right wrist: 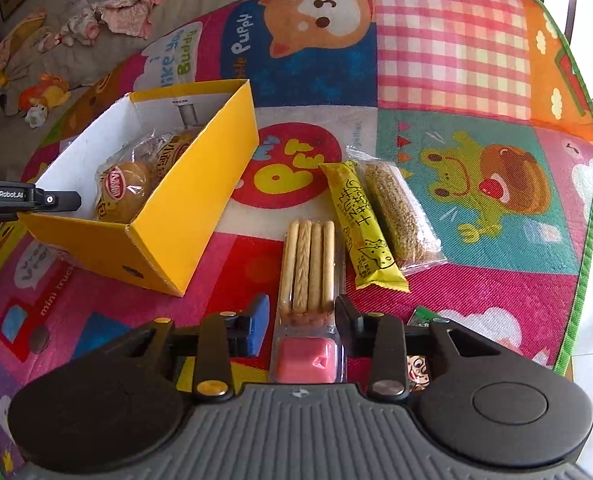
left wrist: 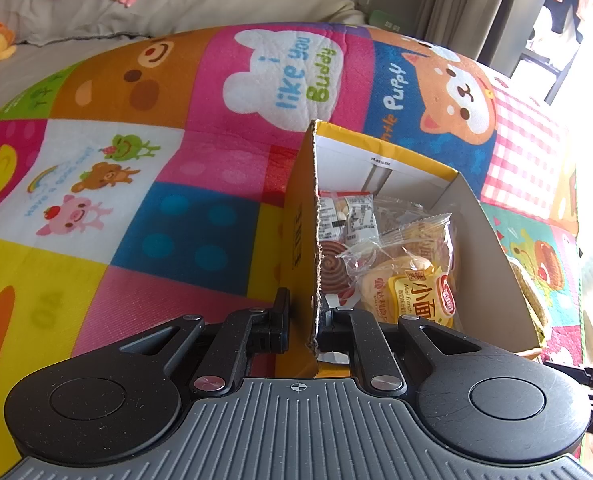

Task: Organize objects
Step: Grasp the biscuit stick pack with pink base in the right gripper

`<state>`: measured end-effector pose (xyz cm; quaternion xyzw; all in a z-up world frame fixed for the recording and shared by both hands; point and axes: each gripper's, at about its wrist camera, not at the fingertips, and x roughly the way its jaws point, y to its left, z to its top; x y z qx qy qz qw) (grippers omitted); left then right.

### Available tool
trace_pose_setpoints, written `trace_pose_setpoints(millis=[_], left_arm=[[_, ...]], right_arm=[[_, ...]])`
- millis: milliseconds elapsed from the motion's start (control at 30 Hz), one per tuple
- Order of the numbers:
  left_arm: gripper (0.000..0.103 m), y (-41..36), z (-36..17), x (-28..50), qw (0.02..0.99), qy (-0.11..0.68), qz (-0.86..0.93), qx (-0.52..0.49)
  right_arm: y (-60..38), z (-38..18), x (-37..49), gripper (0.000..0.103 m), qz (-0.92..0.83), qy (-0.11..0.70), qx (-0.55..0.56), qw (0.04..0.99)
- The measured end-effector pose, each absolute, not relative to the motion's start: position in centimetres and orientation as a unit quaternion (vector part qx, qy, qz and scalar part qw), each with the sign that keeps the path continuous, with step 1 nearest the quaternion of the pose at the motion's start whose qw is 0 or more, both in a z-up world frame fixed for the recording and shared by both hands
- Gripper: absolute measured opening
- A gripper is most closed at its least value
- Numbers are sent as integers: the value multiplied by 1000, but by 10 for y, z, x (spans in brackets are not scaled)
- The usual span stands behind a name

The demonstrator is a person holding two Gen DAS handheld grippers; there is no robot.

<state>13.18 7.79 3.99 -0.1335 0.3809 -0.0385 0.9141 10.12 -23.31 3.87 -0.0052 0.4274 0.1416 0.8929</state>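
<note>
An open yellow cardboard box stands on the colourful play mat with several wrapped snacks inside, among them a mini bread pack. My left gripper is shut on the box's near side wall, one finger outside and one inside; in the right wrist view its finger shows at the box's left corner. A clear pack of biscuit sticks with pink dip lies lengthwise between the fingers of my right gripper, whose pads press its sides.
A yellow snack bar and a sesame bar in clear wrap lie side by side right of the biscuit pack. A small green packet peeks out under my right finger. The mat's green edge runs along the right. Plush toys and clothes lie on the sofa behind.
</note>
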Motion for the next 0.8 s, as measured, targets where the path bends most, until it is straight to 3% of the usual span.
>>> trace_pose_setpoints(millis=[800], left_arm=[[13,78,40,132,914,381,-39,-134]], right_arm=[[-213,23,114,41,119,414,-49,901]])
